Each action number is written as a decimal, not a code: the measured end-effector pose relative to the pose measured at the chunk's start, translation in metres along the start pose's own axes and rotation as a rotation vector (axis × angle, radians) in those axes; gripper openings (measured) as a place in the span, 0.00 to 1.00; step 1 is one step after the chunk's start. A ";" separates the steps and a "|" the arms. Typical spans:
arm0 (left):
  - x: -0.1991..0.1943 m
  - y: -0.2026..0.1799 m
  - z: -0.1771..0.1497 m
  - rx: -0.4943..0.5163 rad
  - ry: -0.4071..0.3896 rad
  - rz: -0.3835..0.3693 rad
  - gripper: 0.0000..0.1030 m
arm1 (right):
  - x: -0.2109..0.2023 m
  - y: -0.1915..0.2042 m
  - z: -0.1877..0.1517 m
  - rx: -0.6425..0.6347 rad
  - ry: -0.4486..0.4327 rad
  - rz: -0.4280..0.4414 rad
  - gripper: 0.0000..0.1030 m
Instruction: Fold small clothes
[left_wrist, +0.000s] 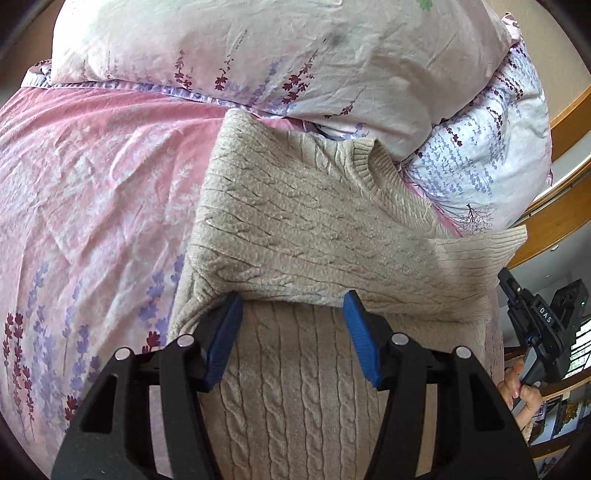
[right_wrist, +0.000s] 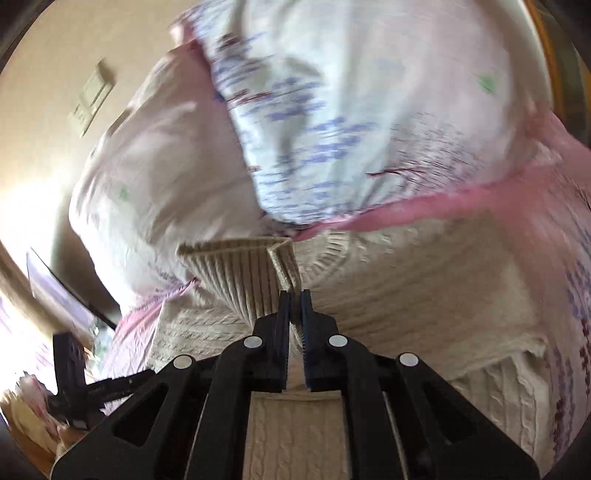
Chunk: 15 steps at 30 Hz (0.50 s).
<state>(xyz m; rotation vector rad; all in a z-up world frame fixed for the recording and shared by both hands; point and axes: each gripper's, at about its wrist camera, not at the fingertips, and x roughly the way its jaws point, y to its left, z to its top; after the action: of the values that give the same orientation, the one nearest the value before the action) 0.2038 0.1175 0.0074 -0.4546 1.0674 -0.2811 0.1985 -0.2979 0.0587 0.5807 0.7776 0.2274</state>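
Item: beige cable-knit sweater (left_wrist: 295, 229), lay on the bed, partly folded, a sleeve drawn across the body toward my right. Ribbed round neckline (left_wrist: 364, 162) faced the pillows. Ribbed sleeve cuff (right_wrist: 236, 273) stood raised above the knit body.

Right fingers (right_wrist: 293, 295): closed tight on the ribbed cuff, a fold of the knit pinched between the blue pads. The right wrist view was blurred.

Left fingers (left_wrist: 291, 299): spread apart, gripping nothing; blue pads (left_wrist: 227, 328) sat at the folded edge of the sweater, over its lower body. Whether they touched the knit, I could not tell.

Right hand (left_wrist: 517, 391): seen at the edge of the left wrist view, wrapped round the black handle of its tool.

Beneath: pink bedsheet (left_wrist: 92, 192) with purple and dark red flower sprigs, creased.

Beyond the neckline: pale pink floral pillow (left_wrist: 258, 55), and beside it a white pillow (left_wrist: 491, 155) with lilac print, both just touching the sweater's top edge.

Further out: wooden bed frame (left_wrist: 569, 122); wall switch plate (right_wrist: 92, 96) on a cream wall.
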 end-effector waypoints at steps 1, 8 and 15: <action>-0.001 0.001 0.001 -0.005 -0.004 -0.007 0.55 | -0.001 -0.019 0.000 0.063 0.019 0.010 0.06; -0.011 0.005 0.005 -0.028 -0.039 -0.013 0.55 | 0.017 -0.086 -0.010 0.318 0.213 0.048 0.24; -0.023 0.021 0.019 -0.091 -0.082 0.007 0.56 | 0.016 -0.096 0.003 0.391 0.179 0.012 0.35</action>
<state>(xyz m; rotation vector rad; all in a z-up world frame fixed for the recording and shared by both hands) 0.2100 0.1497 0.0230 -0.5394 1.0043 -0.2069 0.2109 -0.3719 -0.0040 0.9435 1.0013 0.1395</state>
